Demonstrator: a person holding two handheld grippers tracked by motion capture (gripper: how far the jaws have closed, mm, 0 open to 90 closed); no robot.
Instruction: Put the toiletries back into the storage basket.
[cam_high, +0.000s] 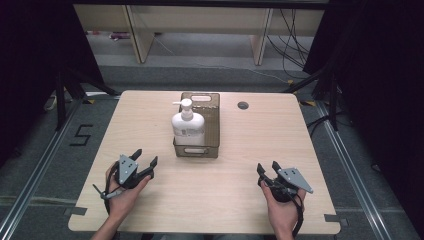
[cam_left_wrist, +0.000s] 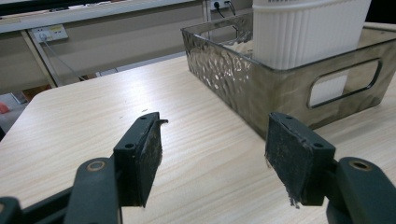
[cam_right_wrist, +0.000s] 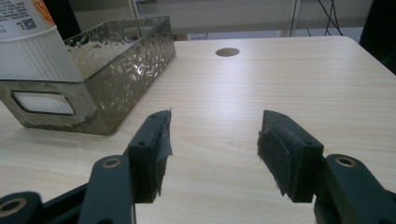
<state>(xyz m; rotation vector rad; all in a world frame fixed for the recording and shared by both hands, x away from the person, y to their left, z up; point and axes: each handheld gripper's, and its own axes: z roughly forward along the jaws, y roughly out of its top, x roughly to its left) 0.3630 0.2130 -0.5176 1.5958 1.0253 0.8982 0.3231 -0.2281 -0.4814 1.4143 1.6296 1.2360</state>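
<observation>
**Jaws wide and empty, bottle waits in its bin**

Jaws on both grippers stand well apart with nothing between them. A white pump bottle (cam_high: 187, 125) stands upright in the near end of the smoky translucent bin (cam_high: 210, 131), which serves as the landmark here. The bin sits at the middle of the counter (cam_high: 240, 200), toward its far edge. The left gripper (cam_high: 146, 156) rests on the counter in front of the bin and to its left, pointing at its near corner. The right gripper (cam_high: 268, 167) lies farther off, in front and to the right. By my reading nothing has been grasped yet; reaching, gripping and moving the bottle all remain.
</observation>
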